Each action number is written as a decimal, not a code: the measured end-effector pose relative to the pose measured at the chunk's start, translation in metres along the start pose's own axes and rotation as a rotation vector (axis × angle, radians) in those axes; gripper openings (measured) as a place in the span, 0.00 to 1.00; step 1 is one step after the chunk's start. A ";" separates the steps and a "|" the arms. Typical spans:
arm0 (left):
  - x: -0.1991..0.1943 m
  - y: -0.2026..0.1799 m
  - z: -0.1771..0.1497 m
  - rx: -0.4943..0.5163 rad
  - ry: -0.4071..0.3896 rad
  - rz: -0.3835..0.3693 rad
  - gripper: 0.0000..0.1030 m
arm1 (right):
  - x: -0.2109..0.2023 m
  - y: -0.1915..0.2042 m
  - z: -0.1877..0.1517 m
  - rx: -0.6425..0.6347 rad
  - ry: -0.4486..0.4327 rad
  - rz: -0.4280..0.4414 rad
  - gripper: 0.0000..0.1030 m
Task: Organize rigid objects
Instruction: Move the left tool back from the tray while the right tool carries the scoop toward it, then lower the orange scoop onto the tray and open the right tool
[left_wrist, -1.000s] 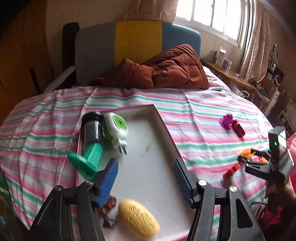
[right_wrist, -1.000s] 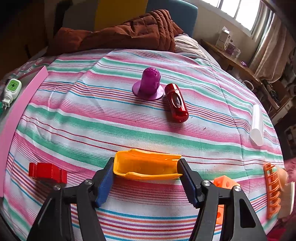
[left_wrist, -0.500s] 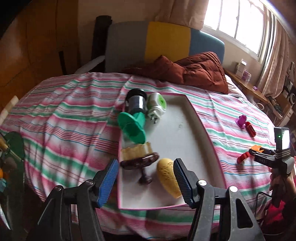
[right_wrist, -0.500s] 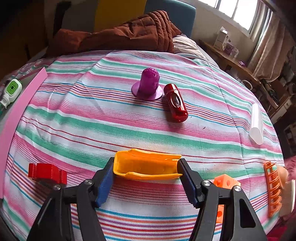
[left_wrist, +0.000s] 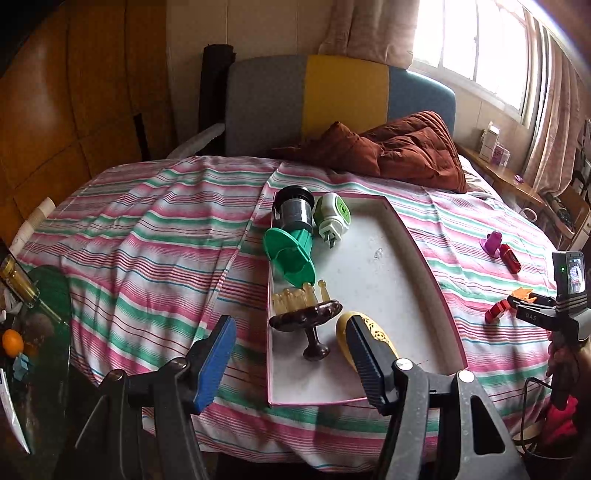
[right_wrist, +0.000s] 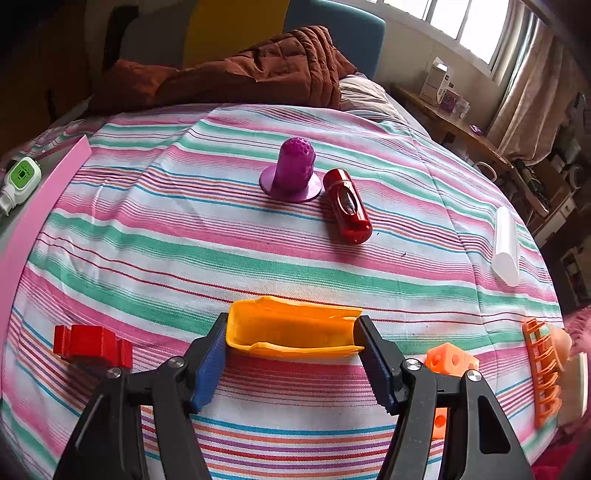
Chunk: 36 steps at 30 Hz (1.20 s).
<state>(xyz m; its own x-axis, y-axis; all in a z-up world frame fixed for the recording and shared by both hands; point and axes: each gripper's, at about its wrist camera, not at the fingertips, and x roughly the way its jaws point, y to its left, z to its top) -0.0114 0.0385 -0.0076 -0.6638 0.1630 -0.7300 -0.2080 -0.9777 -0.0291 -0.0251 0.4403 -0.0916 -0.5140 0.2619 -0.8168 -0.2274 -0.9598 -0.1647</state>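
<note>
Step in hand, as I judge it: carry the orange scoop (right_wrist: 293, 326) over to the pink-rimmed tray (left_wrist: 424, 266) and set it down with the rest. To do it well: lift straight up off the striped bedspread (right_wrist: 221, 251) first so the fabric doesn't drag, keep the scoop level since it is pinched only at its two ends, clear the red block (right_wrist: 92, 345) near the front left corner of the bed, then lower into the bare middle of the tray, not onto what already lies there.

Right gripper (right_wrist: 291, 350): jaws about half apart, clamped on the scoop end to end, pads pressing both short ends. Scoop sits at the front edge of the bed, low over the spread; can't tell if it is touching or just off it.

Left gripper (left_wrist: 291, 354): jaws wide apart, holding nothing, hovering over the tray's front left corner. One finger covers part of the yellow oval thing (left_wrist: 384, 338) in view; contact not clear.

Tray already carries the green funnel (left_wrist: 290, 256), white plug (left_wrist: 332, 218), brown brush (left_wrist: 306, 317). Purple cap (right_wrist: 291, 171) and red tube (right_wrist: 347, 206) wait mid-bed, touching each other.
</note>
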 end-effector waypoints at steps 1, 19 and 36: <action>0.000 0.001 -0.001 0.000 0.002 -0.003 0.61 | 0.000 0.000 0.000 0.002 0.002 -0.001 0.65; 0.002 0.012 -0.012 -0.028 0.019 -0.036 0.61 | -0.070 0.056 0.050 -0.027 -0.124 0.165 0.65; 0.008 0.046 -0.016 -0.104 0.026 -0.010 0.61 | -0.058 0.262 0.078 -0.263 -0.015 0.436 0.65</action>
<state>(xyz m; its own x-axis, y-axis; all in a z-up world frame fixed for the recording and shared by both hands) -0.0147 -0.0075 -0.0257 -0.6426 0.1707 -0.7470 -0.1380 -0.9847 -0.1063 -0.1191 0.1811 -0.0442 -0.5272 -0.1696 -0.8326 0.2260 -0.9726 0.0550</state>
